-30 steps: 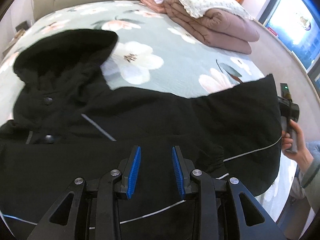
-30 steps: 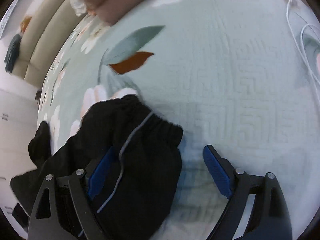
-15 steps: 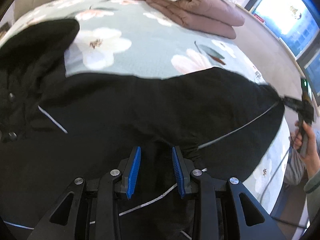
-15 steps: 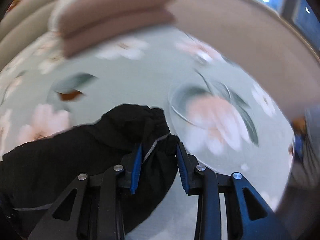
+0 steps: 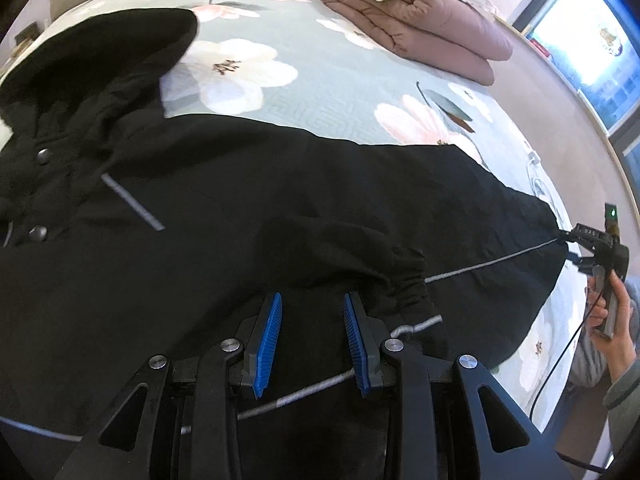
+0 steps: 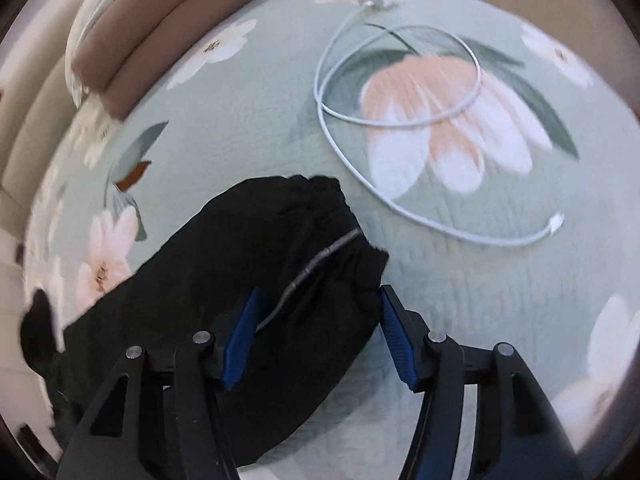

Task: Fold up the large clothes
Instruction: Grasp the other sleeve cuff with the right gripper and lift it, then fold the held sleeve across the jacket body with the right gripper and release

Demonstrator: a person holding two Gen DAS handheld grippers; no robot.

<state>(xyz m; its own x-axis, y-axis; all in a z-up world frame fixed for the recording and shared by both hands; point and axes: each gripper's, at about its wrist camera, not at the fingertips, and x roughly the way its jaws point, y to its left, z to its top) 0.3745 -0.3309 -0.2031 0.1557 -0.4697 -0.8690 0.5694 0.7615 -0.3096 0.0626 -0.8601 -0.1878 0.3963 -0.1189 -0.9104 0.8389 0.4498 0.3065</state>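
A large black hooded jacket (image 5: 200, 200) with grey piping lies spread on the floral bedspread (image 5: 340, 92). Its hood (image 5: 100, 52) points to the far left. One sleeve is folded across the body, its cuff (image 5: 408, 280) just ahead of my left gripper (image 5: 312, 320), which hovers over the jacket with jaws partly open and holds nothing. The other sleeve stretches out right. Its cuff (image 6: 320, 232) lies between the open jaws of my right gripper (image 6: 320, 324), which also shows at the sleeve end in the left wrist view (image 5: 584, 244).
Folded pink quilts and a white pillow (image 5: 408, 12) are stacked at the far side of the bed. A white charging cable (image 6: 400, 120) lies coiled on the bedspread just beyond the sleeve cuff. The bed's right edge is near my right hand (image 5: 612, 320).
My right gripper, shut on the sleeve cuff half a second ago after pulling the sleeve out to the right, has opened around it. The left gripper stays over the jacket.
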